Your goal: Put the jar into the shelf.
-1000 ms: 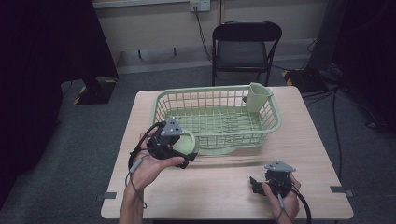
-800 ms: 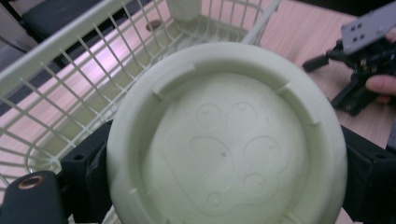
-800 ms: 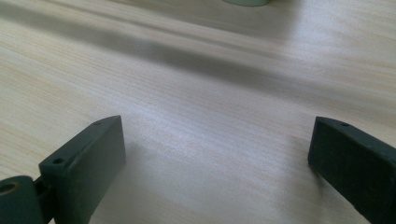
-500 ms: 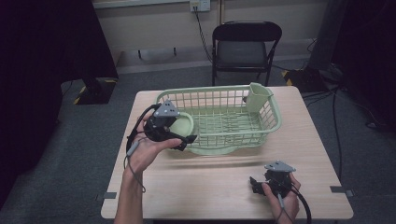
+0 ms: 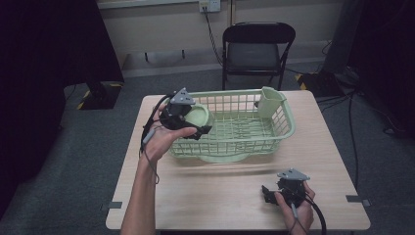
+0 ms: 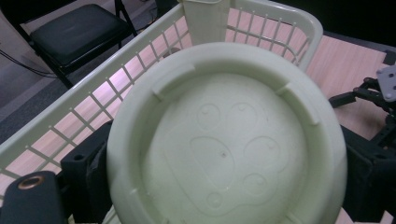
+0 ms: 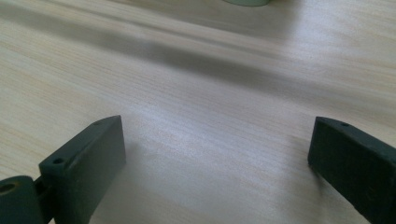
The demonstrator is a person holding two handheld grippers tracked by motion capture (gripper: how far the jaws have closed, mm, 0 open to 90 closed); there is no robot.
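Note:
My left gripper (image 5: 188, 122) is shut on a pale green round bowl (image 5: 198, 117), held above the left end of the green dish basket (image 5: 281, 134). In the left gripper view the bowl's underside (image 6: 224, 140) faces the camera, with a paw-print relief in its middle and a black jaw on either side. A pale green cutlery cup (image 5: 269, 102) stands in the basket's far right corner. My right gripper (image 5: 271, 193) rests on the wooden table (image 5: 215, 191) near the front right, jaws wide apart; nothing lies between them (image 7: 215, 154).
A black folding chair (image 5: 257, 49) stands behind the table. Cables run over the grey floor at the right. Black curtains hang at both sides. Bare wood stretches between the basket and the table's front edge.
The left hand has carried the bowl up and away from me, from in front of the basket's left corner to above its left end. The right gripper has stayed put.

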